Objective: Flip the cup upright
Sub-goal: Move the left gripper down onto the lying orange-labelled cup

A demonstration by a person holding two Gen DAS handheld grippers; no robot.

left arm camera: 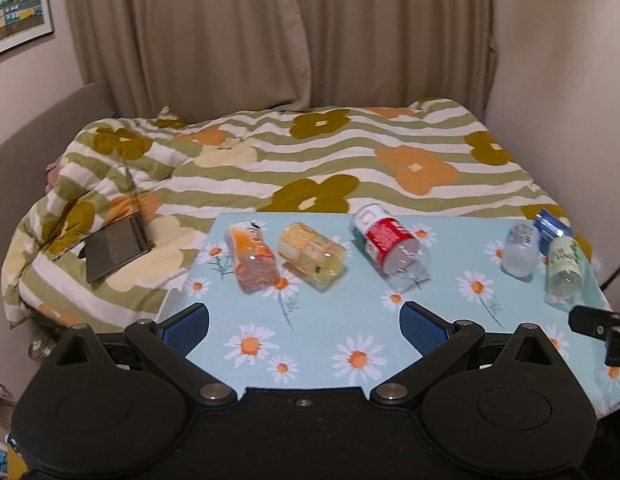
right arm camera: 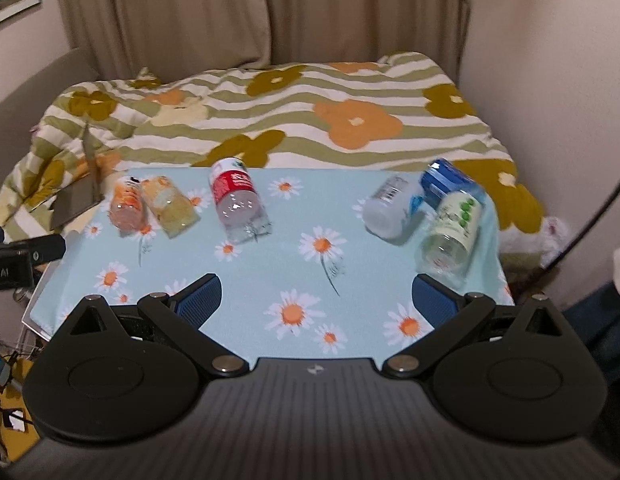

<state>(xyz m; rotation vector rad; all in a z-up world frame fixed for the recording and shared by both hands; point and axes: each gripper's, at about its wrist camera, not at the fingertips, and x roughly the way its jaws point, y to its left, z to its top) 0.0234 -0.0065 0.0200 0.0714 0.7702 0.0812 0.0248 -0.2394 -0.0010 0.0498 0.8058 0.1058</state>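
Observation:
Several clear plastic cups lie on their sides on a light-blue daisy cloth. On the left lie an orange cup and a yellow cup, side by side. A red-labelled cup lies in the middle. At the right lie a white cup, a blue cup and a green-labelled cup. My left gripper and right gripper both stand open, short of the cups and holding nothing.
The cloth-covered table stands against a bed with a striped floral duvet. A dark flat book or tablet lies on the duvet to the left. Beige curtains hang behind. The other gripper's black edge shows in each view.

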